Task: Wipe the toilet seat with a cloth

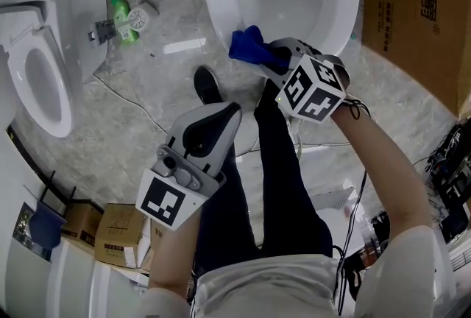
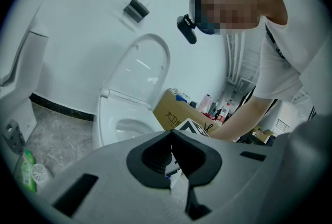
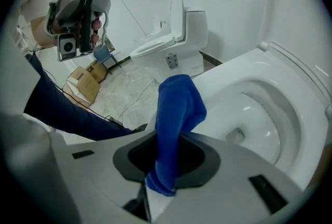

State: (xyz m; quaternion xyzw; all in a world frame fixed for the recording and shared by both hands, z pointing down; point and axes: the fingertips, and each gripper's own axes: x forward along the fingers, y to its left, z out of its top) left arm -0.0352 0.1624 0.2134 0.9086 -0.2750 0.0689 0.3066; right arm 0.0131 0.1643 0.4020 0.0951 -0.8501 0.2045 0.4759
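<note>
Head view: the right tongs (image 1: 271,55) pinch a blue cloth (image 1: 245,44) at the near edge of the toilet seat (image 1: 218,23), and the cloth seems to touch the white ring there; the left tongs (image 1: 229,110) hang above the person's legs, well apart from the toilet.

Left gripper view: the left tongs (image 2: 171,136) are pressed together with nothing between them; the toilet (image 2: 111,127) stands ahead with its lid (image 2: 140,70) raised.

Right gripper view: the right tongs (image 3: 166,166) grip the lower end of the cloth (image 3: 177,106); its free, folded end stands up in front of the seat (image 3: 228,78).

To wipe well, I would lay this free end flat on the ring and lead it around in one slow sweep; only the cloth should press on the seat, not the hard tips; it should stay out of the bowl, and a strong drag could pull it from the grip.
</note>
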